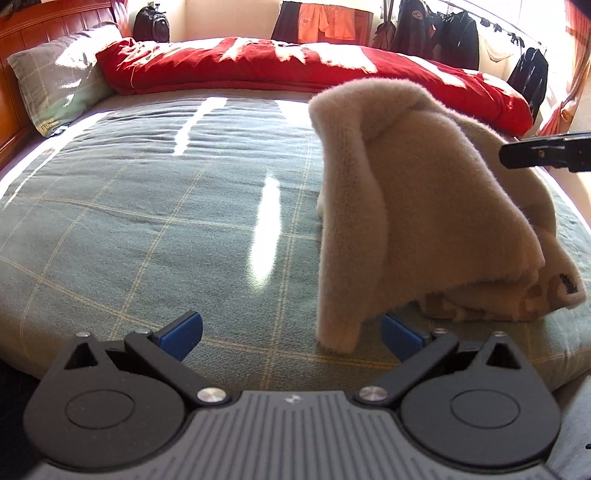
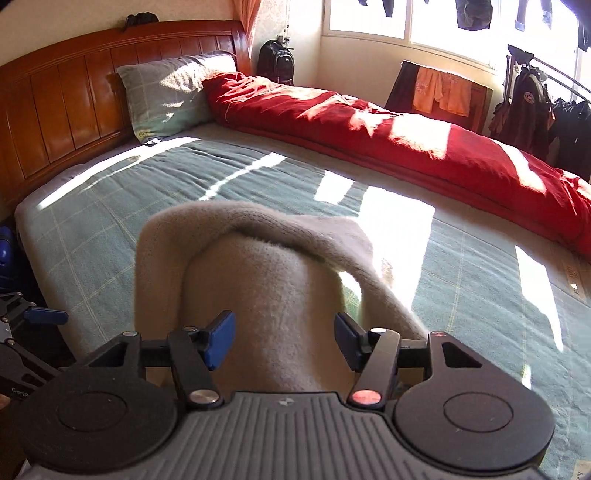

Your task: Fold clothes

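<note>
**Fleece garment heaped on the bed, both grippers apart**

Where the green checked bed (image 2: pixel 110 206) fills both views, it carries everything else: a long red quilt (image 2: pixel 369 133) rolled along its far side, a grey-green pillow (image 2: pixel 166 92) against the wooden headboard (image 2: pixel 59 99), and, near the close edge, the beige fleece garment (image 1: pixel 413 206). That garment stands in a rumpled heap, a thick fold arched over the top and one end hanging down to the sheet. In the left wrist view, a patterned brown layer shows under its lower right edge.

Behind the bed, a black backpack (image 2: pixel 276 61) sits in the corner, orange cloths (image 2: pixel 441 90) hang over a dark rack, and dark jackets (image 1: pixel 436 29) hang on a rail by the sunlit window.

From the right wrist view, the right gripper (image 2: pixel 285 341) has its jaws partly spread. The fleece lies between and beyond them, but the blue pads (image 2: pixel 221 339) stand clear of it on both sides, pressing nothing. In the left wrist view, one black finger of it reaches in from the right edge, beside the heap.

Lower down, the left gripper (image 1: pixel 291 334) is spread wide over the sheet. The hanging end of the fleece drops in front of its right pad (image 1: pixel 399 334); whether it touches cannot be told. Its left pad is over bare sheet.
</note>
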Tool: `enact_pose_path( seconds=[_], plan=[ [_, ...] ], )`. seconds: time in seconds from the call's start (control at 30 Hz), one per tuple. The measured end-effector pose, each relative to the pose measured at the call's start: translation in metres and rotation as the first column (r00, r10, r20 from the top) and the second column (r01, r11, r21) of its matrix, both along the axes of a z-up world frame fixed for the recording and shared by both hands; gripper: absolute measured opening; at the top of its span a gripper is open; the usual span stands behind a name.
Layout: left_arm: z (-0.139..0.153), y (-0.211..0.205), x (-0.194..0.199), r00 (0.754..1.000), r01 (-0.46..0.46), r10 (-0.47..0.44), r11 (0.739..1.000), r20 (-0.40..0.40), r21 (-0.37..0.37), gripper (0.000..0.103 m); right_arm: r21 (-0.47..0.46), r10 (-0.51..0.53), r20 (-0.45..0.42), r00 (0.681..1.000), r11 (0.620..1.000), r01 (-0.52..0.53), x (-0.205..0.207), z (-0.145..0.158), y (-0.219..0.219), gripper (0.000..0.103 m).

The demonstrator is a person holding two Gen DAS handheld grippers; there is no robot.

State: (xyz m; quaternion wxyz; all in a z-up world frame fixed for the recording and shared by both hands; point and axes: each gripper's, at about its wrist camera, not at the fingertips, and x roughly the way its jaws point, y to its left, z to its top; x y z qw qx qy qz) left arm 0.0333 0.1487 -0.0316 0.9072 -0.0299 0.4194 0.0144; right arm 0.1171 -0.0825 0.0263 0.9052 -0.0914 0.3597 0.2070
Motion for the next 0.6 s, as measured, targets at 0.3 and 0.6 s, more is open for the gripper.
enact_pose_path(
  seconds=[0.3, 0.6],
  plan=[
    [0.025, -0.038, 0.021, 0.988, 0.148, -0.151, 0.987, 0.042, 0.059, 0.094, 0.013, -0.25, -0.075, 0.965, 0.968, 0.252, -0.016, -0.043, -0.09, 0.07],
    [0.088, -0.137, 0.072, 0.836, 0.492, -0.543, 0.804, 0.075, 0.334, 0.082, 0.138, -0.29, -0.127, 0.949, 0.942, 0.307, -0.023, -0.064, -0.132, 0.071]
  ],
)
